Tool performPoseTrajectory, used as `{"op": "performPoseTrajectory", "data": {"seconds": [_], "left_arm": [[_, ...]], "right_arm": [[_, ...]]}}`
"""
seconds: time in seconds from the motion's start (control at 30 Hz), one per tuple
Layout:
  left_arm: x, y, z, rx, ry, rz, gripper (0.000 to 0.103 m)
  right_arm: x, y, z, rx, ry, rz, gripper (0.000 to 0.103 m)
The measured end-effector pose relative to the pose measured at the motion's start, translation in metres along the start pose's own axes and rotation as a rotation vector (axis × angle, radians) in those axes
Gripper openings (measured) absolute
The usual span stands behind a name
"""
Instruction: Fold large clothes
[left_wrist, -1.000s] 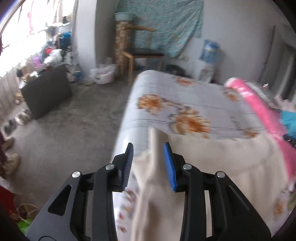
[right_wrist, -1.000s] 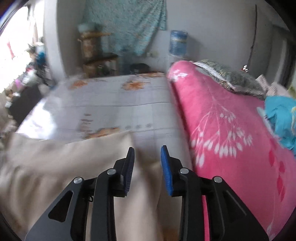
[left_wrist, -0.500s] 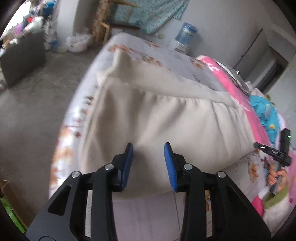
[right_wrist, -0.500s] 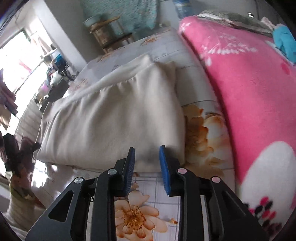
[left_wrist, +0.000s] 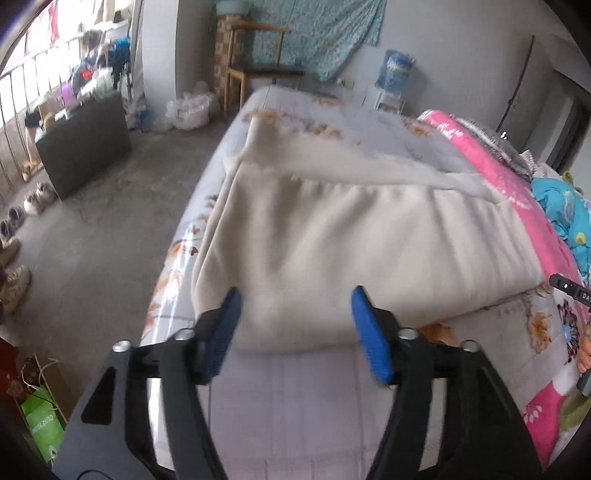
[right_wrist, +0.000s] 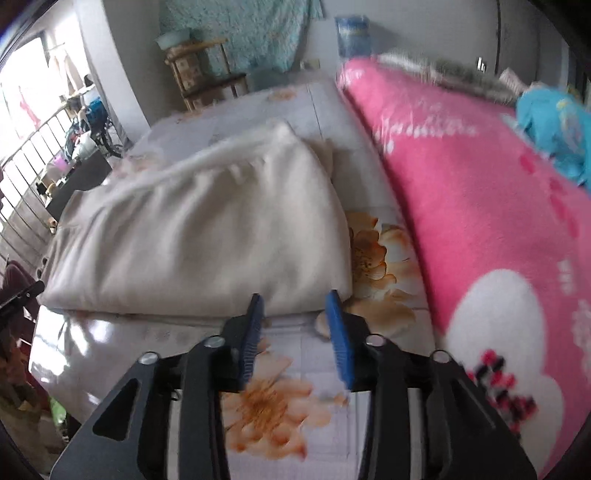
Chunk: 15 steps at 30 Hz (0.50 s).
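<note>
While both hand-held grippers open, empty, folded cream garment lies just ahead.

near: bare flowered bedsheet open for a pass | ahead: folded cream fabric garment blocks | right: thick pink fleece blanket walls side | left: grey concrete floor free

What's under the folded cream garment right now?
The cream garment lies on the floral bedsheet, beside the pink blanket. Whatever sits between its folded layers is covered.
</note>
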<state>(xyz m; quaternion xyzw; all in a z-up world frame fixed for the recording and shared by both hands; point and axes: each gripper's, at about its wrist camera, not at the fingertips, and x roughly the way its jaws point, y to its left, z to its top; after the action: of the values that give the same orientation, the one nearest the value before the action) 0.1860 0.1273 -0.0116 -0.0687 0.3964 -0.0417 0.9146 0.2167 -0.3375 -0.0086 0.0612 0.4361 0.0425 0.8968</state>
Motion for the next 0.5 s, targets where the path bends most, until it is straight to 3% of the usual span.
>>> {"op": "performPoseTrajectory", "data": {"seconds": [0.07,0.2,0.37,0.5], "left_arm": [[-0.015,-0.008,-0.006,0.012,-0.023,0.006,0.075],[-0.043,-0.043,-0.023,0.010,-0.039,-0.010,0.087],[-0.065,-0.073,-0.038,-0.002,-0.051,0.021,0.091],[-0.077,-0.091,-0.040,0.020,-0.073,0.029,0.093]], "right_arm": [[-0.025,0.015,-0.013,-0.009,-0.065,-0.004,0.069],[-0.050,0.047,-0.039,-0.023,-0.112,-0.002,0.086],[-0.064,0.086,-0.061,-0.030,-0.126,0.001,0.097],[-0.078,0.108,-0.064,-0.063,-0.165,-0.037,0.097]]}}
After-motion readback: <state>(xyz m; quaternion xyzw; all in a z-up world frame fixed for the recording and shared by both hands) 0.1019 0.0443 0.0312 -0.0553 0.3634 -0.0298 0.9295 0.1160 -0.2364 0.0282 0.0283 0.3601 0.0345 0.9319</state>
